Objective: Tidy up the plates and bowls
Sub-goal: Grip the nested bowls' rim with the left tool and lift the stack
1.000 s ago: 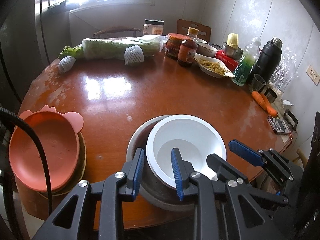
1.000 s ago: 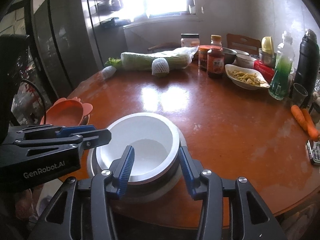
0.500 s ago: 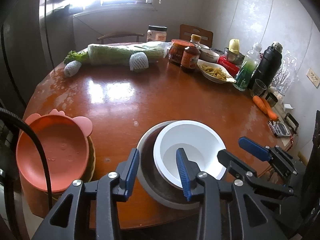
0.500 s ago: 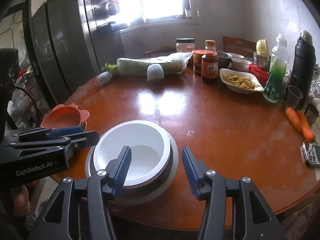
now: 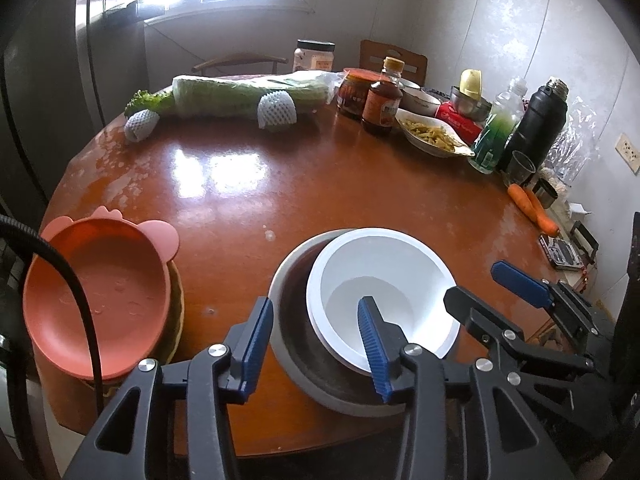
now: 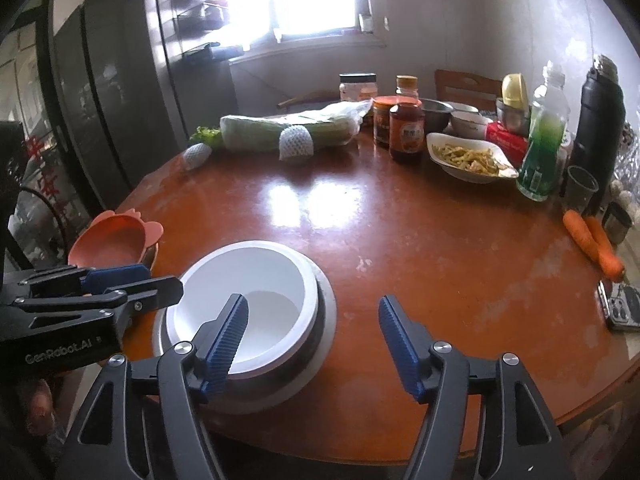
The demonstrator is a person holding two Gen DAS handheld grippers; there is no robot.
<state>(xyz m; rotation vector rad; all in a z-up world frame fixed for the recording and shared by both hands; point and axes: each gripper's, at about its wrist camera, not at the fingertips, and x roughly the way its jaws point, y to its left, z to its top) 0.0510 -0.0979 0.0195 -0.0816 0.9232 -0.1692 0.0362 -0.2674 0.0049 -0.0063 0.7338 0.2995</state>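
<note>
A white bowl [image 5: 380, 280] sits nested inside a wider grey metal bowl [image 5: 292, 312] at the near edge of the round brown table [image 5: 280, 184]. Both show in the right wrist view too, white bowl [image 6: 256, 276] in grey bowl [image 6: 324, 320]. A pink animal-eared plate [image 5: 96, 292] lies on another dish at the left edge; it also shows in the right wrist view [image 6: 116, 240]. My left gripper [image 5: 316, 344] is open above the bowls' near rim, holding nothing. My right gripper [image 6: 312, 340] is open wide above the bowls' right side, empty.
At the back are a wrapped cabbage [image 5: 248, 92], sauce jars and a bottle [image 5: 382, 100], a dish of food [image 5: 432, 136], a green bottle [image 5: 496, 132] and a black flask [image 5: 540, 120]. Carrots [image 5: 532, 208] and a phone [image 5: 560, 252] lie at the right edge.
Both grippers have opened and drawn back and up from the bowls. The white bowl now rests loose in the grey bowl.
</note>
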